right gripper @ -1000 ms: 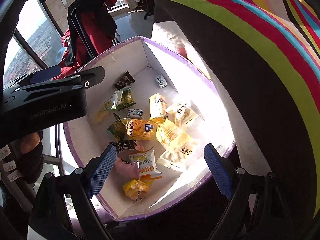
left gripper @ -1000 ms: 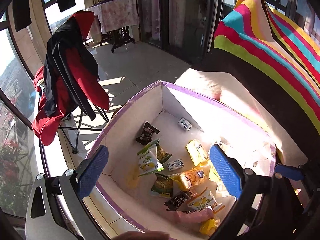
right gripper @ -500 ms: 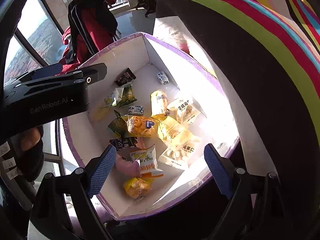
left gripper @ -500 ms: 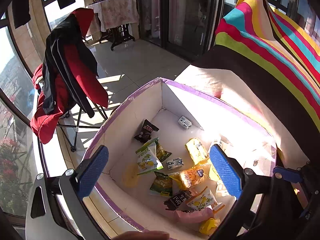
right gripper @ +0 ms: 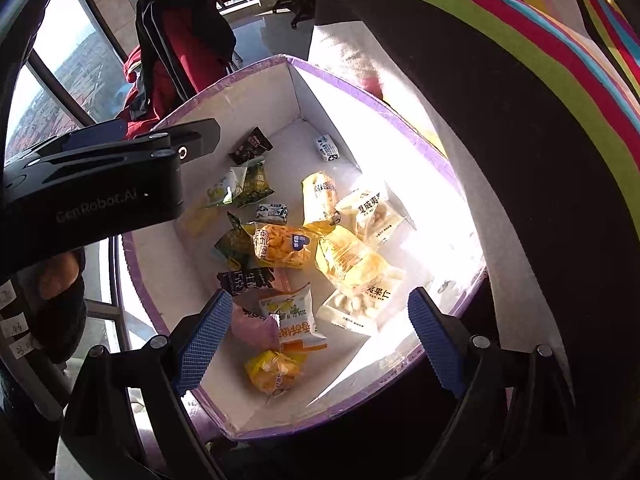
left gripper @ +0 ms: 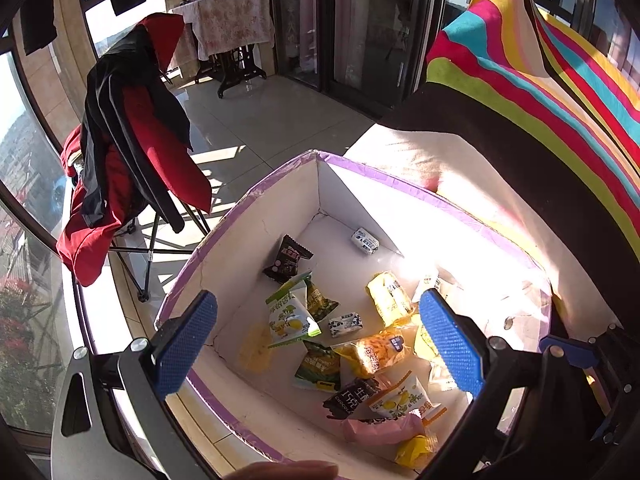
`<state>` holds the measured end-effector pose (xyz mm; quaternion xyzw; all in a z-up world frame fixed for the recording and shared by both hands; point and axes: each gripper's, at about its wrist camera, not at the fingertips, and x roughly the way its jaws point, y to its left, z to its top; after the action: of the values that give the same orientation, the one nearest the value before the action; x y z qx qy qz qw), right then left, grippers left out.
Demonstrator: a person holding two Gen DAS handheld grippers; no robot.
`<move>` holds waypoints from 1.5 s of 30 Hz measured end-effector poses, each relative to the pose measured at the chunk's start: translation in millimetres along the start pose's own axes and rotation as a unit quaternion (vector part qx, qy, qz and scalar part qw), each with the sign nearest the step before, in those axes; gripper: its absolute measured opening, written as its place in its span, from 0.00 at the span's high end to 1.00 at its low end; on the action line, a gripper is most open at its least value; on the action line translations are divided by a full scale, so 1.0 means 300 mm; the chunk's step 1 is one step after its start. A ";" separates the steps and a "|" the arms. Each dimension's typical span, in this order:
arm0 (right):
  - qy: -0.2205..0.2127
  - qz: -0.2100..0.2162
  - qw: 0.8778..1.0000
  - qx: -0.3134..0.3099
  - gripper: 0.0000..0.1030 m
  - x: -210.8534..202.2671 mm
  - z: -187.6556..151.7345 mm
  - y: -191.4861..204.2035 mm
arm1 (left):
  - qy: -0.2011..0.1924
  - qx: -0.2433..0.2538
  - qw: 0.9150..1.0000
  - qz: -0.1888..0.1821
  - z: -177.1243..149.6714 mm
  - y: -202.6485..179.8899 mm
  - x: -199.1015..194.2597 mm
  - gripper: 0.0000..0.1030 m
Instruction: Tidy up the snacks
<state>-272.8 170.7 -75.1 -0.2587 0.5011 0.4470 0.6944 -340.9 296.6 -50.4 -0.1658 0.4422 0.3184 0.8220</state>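
While spread wide, both grippers' fingers (left gripper: 186, 342) (right gripper: 436, 344) hold nothing.

The box (left gripper: 256, 196) is sitting beside the blanket-covered furniture (left gripper: 520, 128), which is lying to its right and behind it; a folding chair (left gripper: 132, 152) draped with a jacket is standing to the box's left, and a small table (left gripper: 224, 28) is standing farther back. Snack packets (right gripper: 280, 244) are lying scattered on the box floor; a small carton (left gripper: 365, 240) is resting alone near the far corner, a dark packet (left gripper: 289, 259) is lying by the left wall, and the rest are crowding toward the near end, several overlapping. The left gripper (left gripper: 316, 344) is hanging above the near left rim; the right gripper (right gripper: 316, 340) is hanging above the near end.
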 end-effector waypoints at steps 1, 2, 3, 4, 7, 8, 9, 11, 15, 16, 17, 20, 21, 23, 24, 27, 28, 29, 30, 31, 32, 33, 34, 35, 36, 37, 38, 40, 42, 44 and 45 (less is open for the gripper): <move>0.001 0.000 1.000 0.000 0.16 0.001 0.000 -0.001 | 0.000 0.001 1.000 0.000 -0.001 -0.001 0.001 0.02; 0.002 0.000 1.000 -0.001 0.16 0.002 0.000 -0.001 | 0.001 0.001 1.000 0.000 0.000 -0.001 0.003 0.02; 0.003 0.000 1.000 -0.001 0.16 0.003 0.000 -0.001 | 0.002 0.000 1.000 -0.001 0.000 -0.001 0.004 0.02; 0.004 0.000 1.000 -0.001 0.16 0.005 0.000 -0.001 | 0.003 0.001 1.000 -0.002 -0.001 -0.002 0.006 0.02; 0.011 -0.001 1.000 -0.002 0.16 0.011 0.001 -0.001 | 0.004 0.002 1.000 -0.002 -0.003 -0.006 0.007 0.02; 0.013 -0.001 1.000 -0.001 0.16 0.015 0.001 0.000 | 0.004 0.002 1.000 -0.002 -0.004 -0.007 0.007 0.02; 0.014 -0.001 1.000 -0.001 0.16 0.016 0.001 0.000 | 0.004 0.003 1.000 -0.002 -0.003 -0.007 0.007 0.02; 0.014 -0.001 1.000 -0.001 0.16 0.018 -0.001 0.001 | 0.004 0.002 1.000 -0.002 -0.004 -0.008 0.007 0.02; 0.014 -0.001 1.000 0.000 0.16 0.019 -0.001 0.001 | 0.006 0.002 1.000 -0.002 -0.004 -0.008 0.010 0.02; 0.014 -0.001 1.000 0.000 0.16 0.018 -0.001 0.000 | 0.006 0.002 1.000 -0.002 -0.004 -0.008 0.009 0.02; 0.014 -0.001 1.000 0.000 0.16 0.018 -0.001 0.000 | 0.006 0.002 1.000 -0.001 -0.005 -0.008 0.011 0.02; 0.015 0.000 1.000 0.003 0.16 0.020 -0.002 0.000 | 0.007 0.002 1.000 -0.002 -0.006 -0.007 0.015 0.02; 0.015 0.000 1.000 0.004 0.16 0.020 -0.003 0.001 | 0.008 0.002 1.000 -0.002 -0.006 -0.007 0.016 0.02; 0.015 0.000 1.000 0.003 0.16 0.021 -0.004 -0.001 | 0.008 0.002 1.000 -0.002 -0.007 -0.007 0.016 0.02; 0.015 0.000 1.000 0.003 0.16 0.021 -0.004 -0.001 | 0.008 0.002 1.000 -0.002 -0.007 -0.006 0.016 0.02; 0.015 0.000 1.000 0.003 0.16 0.021 -0.004 -0.002 | 0.008 0.002 1.000 -0.002 -0.007 -0.007 0.016 0.02; 0.015 0.000 1.000 0.003 0.16 0.020 -0.004 -0.003 | 0.010 0.002 1.000 -0.003 -0.008 -0.007 0.017 0.02; 0.015 0.001 1.000 0.004 0.16 0.022 -0.005 -0.003 | 0.011 0.002 1.000 -0.003 -0.008 -0.006 0.019 0.02; 0.016 0.001 1.000 0.004 0.16 0.022 -0.006 -0.003 | 0.011 0.002 1.000 -0.003 -0.009 -0.005 0.022 0.02; 0.016 0.001 1.000 0.004 0.16 0.023 -0.006 -0.004 | 0.012 0.002 1.000 -0.003 -0.008 -0.003 0.025 0.02; 0.016 0.001 1.000 0.005 0.16 0.025 -0.007 -0.004 | 0.012 0.001 1.000 -0.003 -0.009 -0.002 0.026 0.02; 0.017 0.001 1.000 0.006 0.16 0.027 -0.007 -0.003 | 0.013 0.001 1.000 -0.004 -0.010 -0.001 0.027 0.02; 0.017 0.001 1.000 0.006 0.16 0.028 -0.007 -0.003 | 0.014 0.001 1.000 -0.004 -0.008 0.002 0.029 0.02; 0.017 0.001 1.000 0.006 0.16 0.028 -0.007 -0.004 | 0.014 0.001 1.000 -0.004 -0.008 0.003 0.030 0.02; 0.017 0.001 1.000 0.006 0.16 0.028 -0.009 -0.003 | 0.015 0.001 1.000 -0.004 -0.007 0.004 0.031 0.02; 0.017 0.001 1.000 0.006 0.16 0.027 -0.007 -0.004 | 0.015 0.001 1.000 -0.005 -0.007 0.005 0.032 0.02; 0.017 0.001 1.000 0.006 0.16 0.027 -0.007 -0.004 | 0.015 0.001 1.000 -0.005 -0.007 0.005 0.032 0.02; 0.018 0.001 1.000 0.007 0.16 0.030 -0.008 -0.004 | 0.016 0.000 1.000 -0.005 -0.008 0.007 0.033 0.02; 0.018 0.001 1.000 0.006 0.16 0.030 -0.008 -0.004 | 0.016 0.001 1.000 -0.005 -0.008 0.008 0.034 0.02; 0.018 0.001 1.000 0.006 0.16 0.029 -0.008 -0.005 | 0.016 0.001 1.000 -0.005 -0.007 0.007 0.034 0.02; 0.018 0.001 1.000 0.006 0.16 0.030 -0.010 -0.004 | 0.016 0.001 1.000 -0.005 -0.007 0.007 0.034 0.02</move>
<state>-272.1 171.0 -84.6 -0.2619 0.5169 0.4396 0.6863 -339.4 301.1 -60.0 -0.1723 0.4548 0.3114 0.8164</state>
